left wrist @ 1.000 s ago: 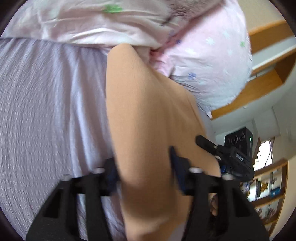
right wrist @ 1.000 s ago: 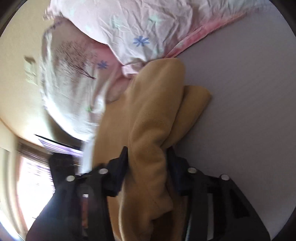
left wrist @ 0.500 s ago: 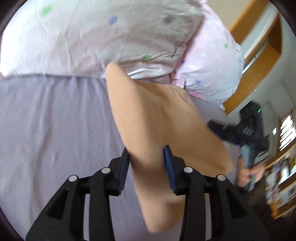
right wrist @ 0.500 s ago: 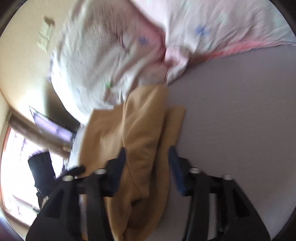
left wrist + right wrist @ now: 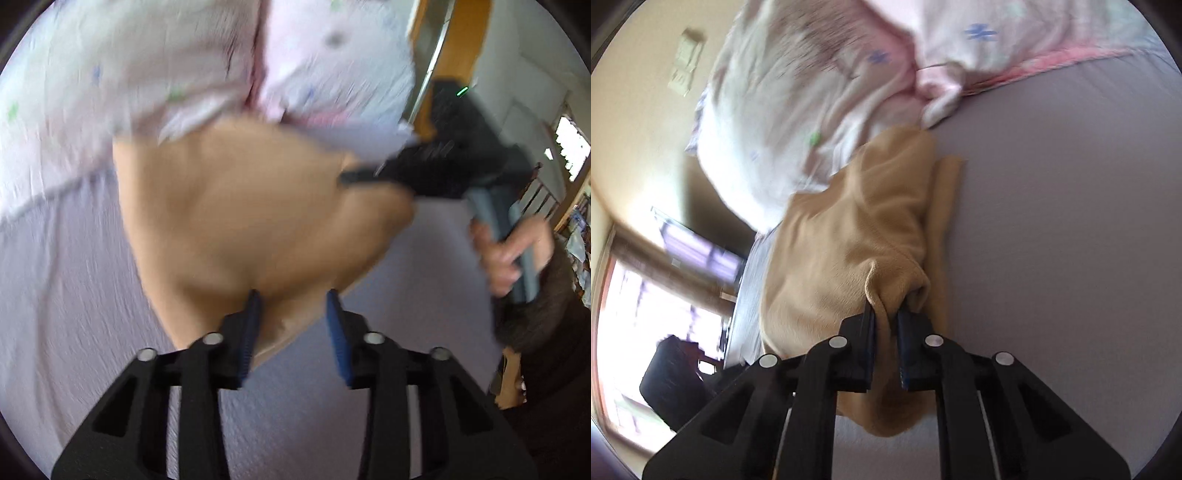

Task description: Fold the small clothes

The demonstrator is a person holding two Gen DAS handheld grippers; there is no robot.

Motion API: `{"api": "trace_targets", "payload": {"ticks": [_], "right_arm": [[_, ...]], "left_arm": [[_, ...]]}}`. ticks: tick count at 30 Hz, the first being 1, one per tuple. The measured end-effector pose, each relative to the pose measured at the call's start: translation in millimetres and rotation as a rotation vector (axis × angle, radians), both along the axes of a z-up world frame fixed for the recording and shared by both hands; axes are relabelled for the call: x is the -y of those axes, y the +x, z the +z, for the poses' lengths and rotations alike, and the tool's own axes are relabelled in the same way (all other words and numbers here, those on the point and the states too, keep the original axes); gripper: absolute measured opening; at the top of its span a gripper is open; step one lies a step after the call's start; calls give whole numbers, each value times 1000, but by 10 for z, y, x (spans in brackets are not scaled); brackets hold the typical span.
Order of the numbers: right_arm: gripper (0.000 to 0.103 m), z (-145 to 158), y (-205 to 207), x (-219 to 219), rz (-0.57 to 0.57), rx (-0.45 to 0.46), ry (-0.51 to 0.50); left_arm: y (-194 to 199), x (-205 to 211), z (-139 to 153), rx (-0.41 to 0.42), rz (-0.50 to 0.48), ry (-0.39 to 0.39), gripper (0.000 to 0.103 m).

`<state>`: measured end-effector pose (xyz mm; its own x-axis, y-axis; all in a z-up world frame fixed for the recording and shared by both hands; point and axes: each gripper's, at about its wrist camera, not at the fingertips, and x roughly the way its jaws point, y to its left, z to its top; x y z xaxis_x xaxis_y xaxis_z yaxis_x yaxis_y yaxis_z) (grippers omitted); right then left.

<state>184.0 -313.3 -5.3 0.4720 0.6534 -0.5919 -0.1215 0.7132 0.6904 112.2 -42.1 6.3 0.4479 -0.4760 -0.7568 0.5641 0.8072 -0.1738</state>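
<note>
A small tan fleece garment [image 5: 243,214] hangs stretched between my two grippers above the lilac bed sheet [image 5: 74,295]. My left gripper [image 5: 293,299] has its jaws apart with a fold of the garment between them; the blurred frame does not show whether they press it. My right gripper [image 5: 886,314] is shut on a bunched edge of the garment [image 5: 849,240]. The right gripper also shows in the left wrist view [image 5: 373,177], at the garment's far right corner, held by a hand [image 5: 513,251].
Pink floral pillows and a quilt [image 5: 184,66] lie just behind the garment, also in the right wrist view [image 5: 820,74]. A wooden headboard or shelf [image 5: 461,55] stands at the right. A bright window [image 5: 646,314] is at the left.
Both grippers have pulled apart and spread the garment wider. The right gripper's jaws have closed tighter on the bunched edge. The left view has swung to the right.
</note>
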Motion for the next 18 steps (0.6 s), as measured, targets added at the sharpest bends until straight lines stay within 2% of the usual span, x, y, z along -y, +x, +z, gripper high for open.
{"api": "trace_targets", "payload": {"ticks": [2, 4, 6, 7, 9, 10, 12, 15, 16, 17, 18], "right_arm": [[11, 0, -39, 18, 14, -2, -9], [19, 110, -133, 31, -5, 31, -54], [45, 328, -377, 83, -27, 135, -47], [47, 409, -495, 95, -15, 189, -7], [47, 477, -665, 68, 44, 243, 66], [47, 459, -701, 3, 76, 242, 94], [53, 291, -659, -147, 109, 167, 105], [52, -84, -518, -139, 55, -4, 56], [52, -138, -521, -68, 35, -14, 99], [52, -112, -552, -32, 25, -8, 102], [55, -62, -599, -10, 16, 8, 83]], "left_arm": [[-18, -59, 7, 5, -2, -9, 32], [-50, -126, 64, 0, 4, -38, 33], [-141, -223, 149, 5, 0, -107, 39], [-175, -226, 163, 9, -8, -131, 42], [-249, -249, 219, 23, -19, -167, 46], [-246, -241, 223, 25, -16, -168, 48], [-192, -174, 183, 12, -1, -154, 48], [-126, -149, 103, -34, 17, -139, 48], [-162, -171, 108, -34, 17, -142, 48], [-181, -178, 123, -33, 18, -149, 48], [-211, -204, 152, -33, 22, -163, 54]]}}
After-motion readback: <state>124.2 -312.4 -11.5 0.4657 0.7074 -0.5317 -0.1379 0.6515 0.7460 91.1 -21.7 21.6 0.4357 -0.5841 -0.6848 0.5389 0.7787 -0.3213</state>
